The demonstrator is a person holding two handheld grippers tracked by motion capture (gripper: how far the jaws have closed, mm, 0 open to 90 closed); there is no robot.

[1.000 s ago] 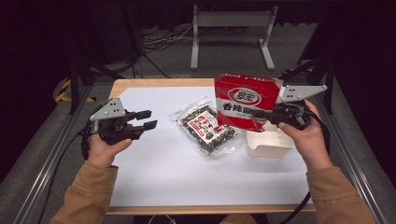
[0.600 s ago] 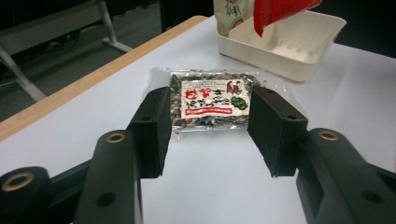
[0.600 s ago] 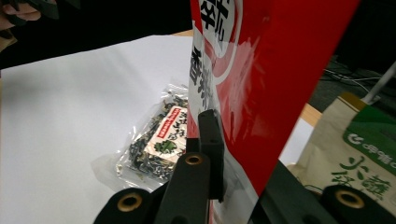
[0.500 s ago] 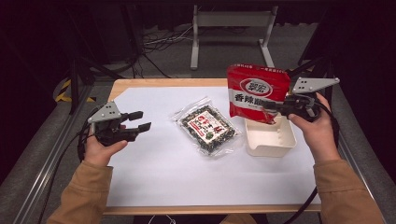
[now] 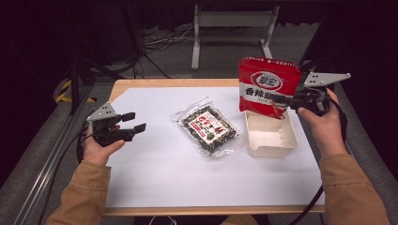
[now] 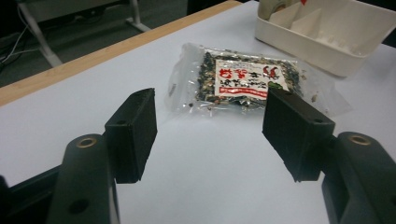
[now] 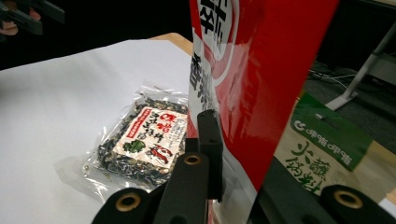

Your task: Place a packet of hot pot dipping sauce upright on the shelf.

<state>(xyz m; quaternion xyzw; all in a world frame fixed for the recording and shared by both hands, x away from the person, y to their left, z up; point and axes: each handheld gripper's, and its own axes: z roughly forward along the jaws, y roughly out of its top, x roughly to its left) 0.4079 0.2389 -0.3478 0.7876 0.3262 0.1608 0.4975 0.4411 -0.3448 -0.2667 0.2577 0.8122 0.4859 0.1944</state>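
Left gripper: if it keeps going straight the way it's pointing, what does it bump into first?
Probably the clear snack packet. The left gripper has open jaws with nothing between them, aimed across bare white paper at that packet; the white tray lies beyond.

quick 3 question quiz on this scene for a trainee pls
1. True or false: the right gripper is shut on the red bag.
2. What lies flat on the white sheet between the two grippers? A) clear packet B) spoon C) cup
3. Fill in: the red bag hangs over the white ____.

Key:
1. True.
2. A, the clear packet; the left gripper is open and apart from it.
3. Box.
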